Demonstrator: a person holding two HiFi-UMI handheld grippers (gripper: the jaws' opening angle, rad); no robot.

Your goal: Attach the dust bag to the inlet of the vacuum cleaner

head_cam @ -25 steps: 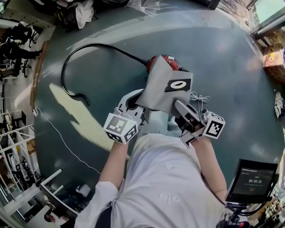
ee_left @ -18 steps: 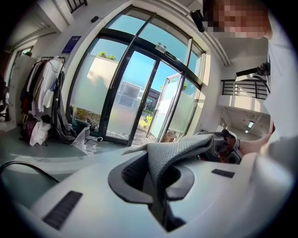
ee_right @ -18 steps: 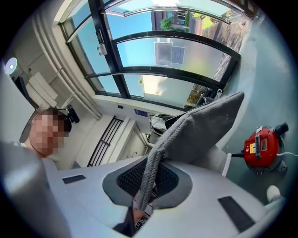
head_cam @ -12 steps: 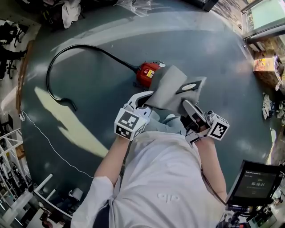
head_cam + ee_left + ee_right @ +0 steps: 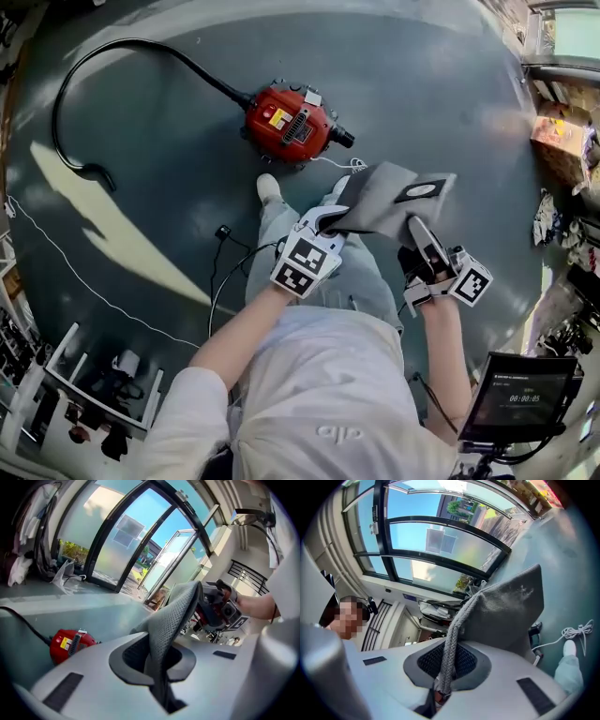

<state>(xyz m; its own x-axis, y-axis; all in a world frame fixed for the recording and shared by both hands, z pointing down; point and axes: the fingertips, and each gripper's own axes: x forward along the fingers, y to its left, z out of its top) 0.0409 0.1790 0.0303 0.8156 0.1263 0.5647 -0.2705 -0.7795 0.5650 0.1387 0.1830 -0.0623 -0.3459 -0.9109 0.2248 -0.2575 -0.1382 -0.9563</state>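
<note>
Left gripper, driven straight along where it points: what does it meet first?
The left gripper is shut on the dust bag, which fills that line. Past it, likely bare floor right of the red vacuum cleaner; depth unclear.

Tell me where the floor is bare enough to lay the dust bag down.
Bare floor lies right of the vacuum and inside the hose's curve. Crowded in front of the vacuum: shoe, white cord, black cable.

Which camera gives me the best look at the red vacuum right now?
Head view: the whole vacuum with its hose lies in plain sight. Left gripper view shows it small, side-on; right gripper view misses it.
</note>
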